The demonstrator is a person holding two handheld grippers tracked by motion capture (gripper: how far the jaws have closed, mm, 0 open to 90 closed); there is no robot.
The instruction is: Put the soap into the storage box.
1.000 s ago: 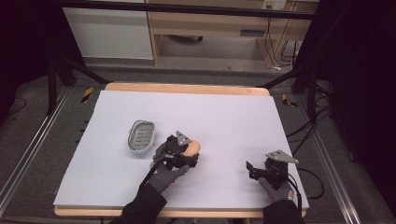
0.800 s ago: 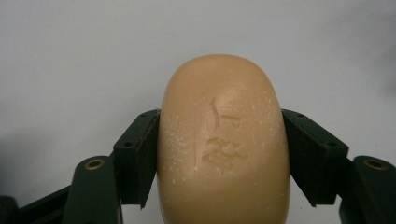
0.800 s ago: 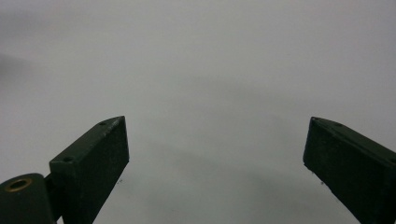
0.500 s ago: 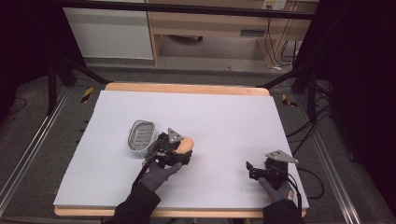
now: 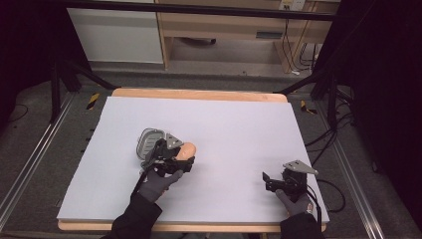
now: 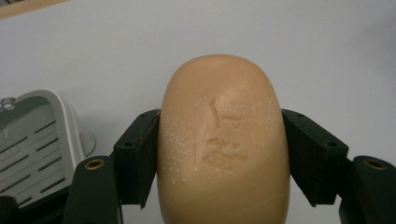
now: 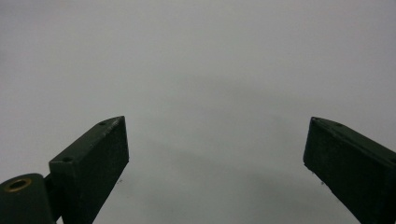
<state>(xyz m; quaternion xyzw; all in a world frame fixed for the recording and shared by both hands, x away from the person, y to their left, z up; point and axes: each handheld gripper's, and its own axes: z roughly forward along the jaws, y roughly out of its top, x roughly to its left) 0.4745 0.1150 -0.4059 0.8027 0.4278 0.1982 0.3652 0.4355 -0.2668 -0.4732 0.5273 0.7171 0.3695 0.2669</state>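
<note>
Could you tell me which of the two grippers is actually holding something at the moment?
The left gripper: its black fingers are clamped on either side of the tan oval bar of soap. The right gripper is wide open over the white table sheet.

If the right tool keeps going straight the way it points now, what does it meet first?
Probably nothing soon: the right tool stands open over bare white table cover, with no object between or ahead of its jaws. From above it points left across open table; depth is uncertain.
</note>
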